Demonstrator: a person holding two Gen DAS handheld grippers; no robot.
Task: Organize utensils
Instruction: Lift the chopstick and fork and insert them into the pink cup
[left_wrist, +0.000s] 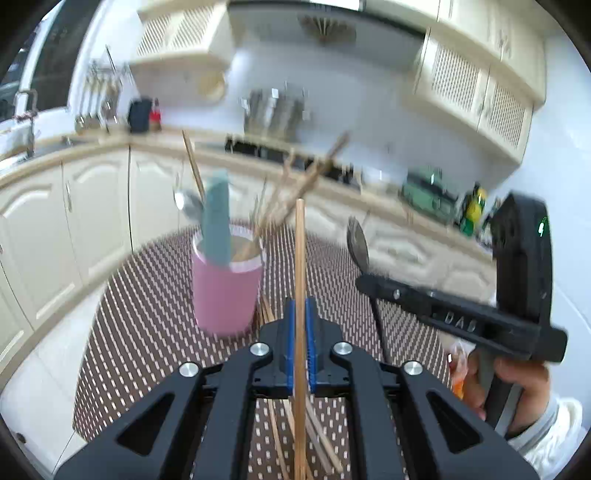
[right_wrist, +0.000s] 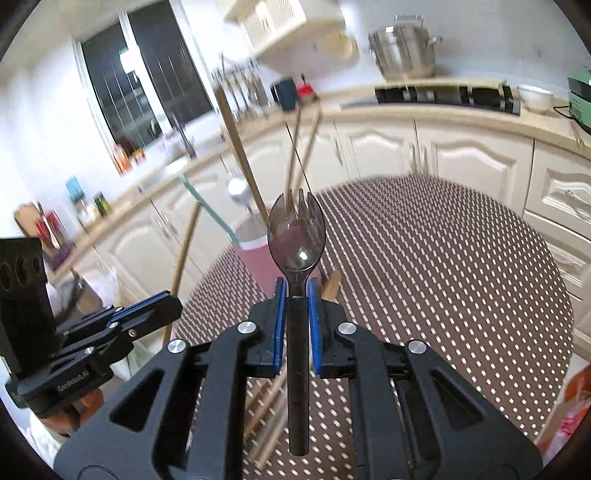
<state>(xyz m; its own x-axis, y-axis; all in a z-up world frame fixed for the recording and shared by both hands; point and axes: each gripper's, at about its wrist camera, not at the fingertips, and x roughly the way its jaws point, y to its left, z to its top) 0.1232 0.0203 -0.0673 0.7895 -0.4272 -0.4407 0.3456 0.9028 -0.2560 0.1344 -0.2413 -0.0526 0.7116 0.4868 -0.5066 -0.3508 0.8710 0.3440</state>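
The left claw (left_wrist: 300, 314) is closed tight on one wooden chopstick (left_wrist: 300, 258) that stands straight up. The right claw (right_wrist: 297, 295) grips a dark spork (right_wrist: 296, 236). The pink cup (left_wrist: 225, 291) sits ahead of both claws.

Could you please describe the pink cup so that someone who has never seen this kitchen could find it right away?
Look at the table with the brown dotted mat in front of the cream cabinets. The pink cup stands upright on it, apart from the loose chopsticks lying flat. It alone bristles with utensils: chopsticks, a metal spoon, a teal handle.
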